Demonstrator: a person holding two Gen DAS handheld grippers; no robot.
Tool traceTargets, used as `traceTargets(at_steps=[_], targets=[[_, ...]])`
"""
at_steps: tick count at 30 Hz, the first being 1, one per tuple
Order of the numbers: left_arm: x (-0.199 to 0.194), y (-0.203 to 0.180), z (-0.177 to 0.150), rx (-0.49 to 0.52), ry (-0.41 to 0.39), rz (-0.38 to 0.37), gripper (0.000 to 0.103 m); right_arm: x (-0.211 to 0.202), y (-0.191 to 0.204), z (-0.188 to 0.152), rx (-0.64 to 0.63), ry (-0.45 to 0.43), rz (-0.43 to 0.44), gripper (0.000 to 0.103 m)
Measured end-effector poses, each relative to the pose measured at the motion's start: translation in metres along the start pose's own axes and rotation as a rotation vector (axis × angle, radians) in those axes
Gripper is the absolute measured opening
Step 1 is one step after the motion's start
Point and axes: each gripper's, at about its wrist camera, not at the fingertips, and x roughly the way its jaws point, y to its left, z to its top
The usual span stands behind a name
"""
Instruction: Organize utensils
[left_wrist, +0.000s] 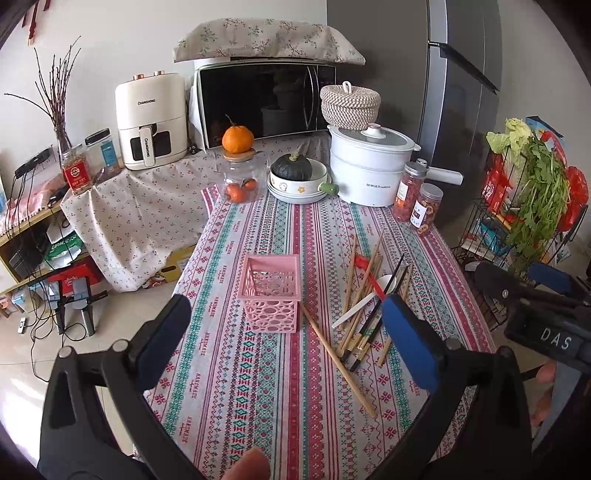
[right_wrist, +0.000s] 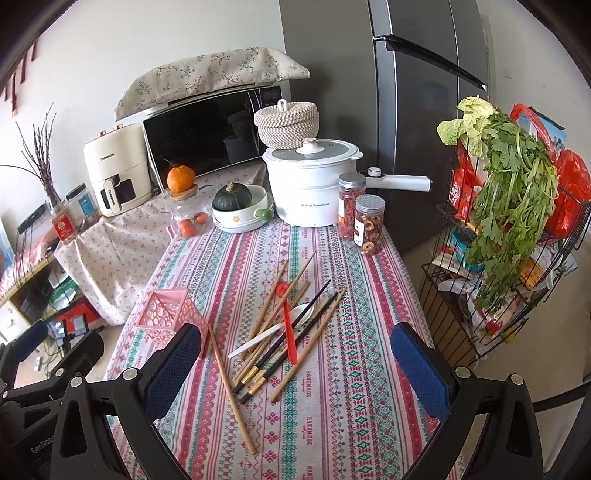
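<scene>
A pink perforated utensil basket (left_wrist: 271, 291) stands upright and empty on the patterned tablecloth (left_wrist: 258, 387); it also shows in the right wrist view (right_wrist: 166, 314). Right of it lies a loose pile of wooden and black chopsticks (right_wrist: 295, 332) with a white spoon (right_wrist: 273, 334) and a red spoon (right_wrist: 289, 332). One long wooden chopstick (left_wrist: 338, 354) lies apart, nearer the basket. My left gripper (left_wrist: 288, 339) is open and empty above the table's near edge. My right gripper (right_wrist: 299, 365) is open and empty, hovering over the pile.
At the table's far end stand a white electric pot (left_wrist: 369, 170), two snack jars (left_wrist: 417, 203), a bowl with a squash (left_wrist: 297, 177) and a glass jar with an orange (left_wrist: 238, 173). A wire rack with greens (right_wrist: 509, 221) stands right of the table.
</scene>
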Motion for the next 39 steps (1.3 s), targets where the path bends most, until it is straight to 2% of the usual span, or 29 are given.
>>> traceTargets(at_steps=[3, 6, 10, 14, 16, 19, 21, 23, 25, 27, 32, 39], targets=[[0.009, -0.004, 0.012, 0.024, 0.038, -0.041, 0.103, 0.011, -0.008, 0.014, 0.007, 0.043, -0.002, 0.103], [0.024, -0.016, 0.029, 0.091, 0.084, -0.064, 0.103, 0.029, -0.022, 0.028, 0.035, 0.110, 0.013, 0.103], [0.061, -0.032, 0.053, 0.152, 0.211, -0.111, 0.103, 0.064, -0.042, 0.044, 0.064, 0.213, 0.001, 0.103], [0.114, -0.043, 0.068, 0.120, 0.345, -0.180, 0.102, 0.106, -0.061, 0.056, 0.118, 0.297, 0.049, 0.103], [0.143, -0.050, 0.073, 0.101, 0.405, -0.208, 0.099, 0.130, -0.070, 0.059, 0.153, 0.335, 0.085, 0.103], [0.185, -0.066, 0.078, 0.101, 0.474, -0.223, 0.083, 0.167, -0.085, 0.056, 0.206, 0.402, 0.124, 0.102], [0.212, -0.078, 0.081, 0.108, 0.509, -0.218, 0.068, 0.187, -0.093, 0.049, 0.225, 0.440, 0.139, 0.093], [0.237, -0.087, 0.083, 0.106, 0.539, -0.218, 0.060, 0.203, -0.100, 0.042, 0.257, 0.468, 0.154, 0.087], [0.262, -0.095, 0.085, 0.085, 0.566, -0.233, 0.050, 0.216, -0.106, 0.035, 0.288, 0.493, 0.180, 0.084], [0.286, -0.104, 0.086, 0.075, 0.579, -0.244, 0.035, 0.225, -0.110, 0.030, 0.303, 0.509, 0.185, 0.082], [0.334, -0.121, 0.079, 0.082, 0.623, -0.217, 0.017, 0.238, -0.117, 0.028, 0.336, 0.518, 0.209, 0.082], [0.355, -0.119, 0.074, 0.062, 0.628, -0.165, 0.011, 0.252, -0.132, 0.024, 0.400, 0.526, 0.210, 0.082]])
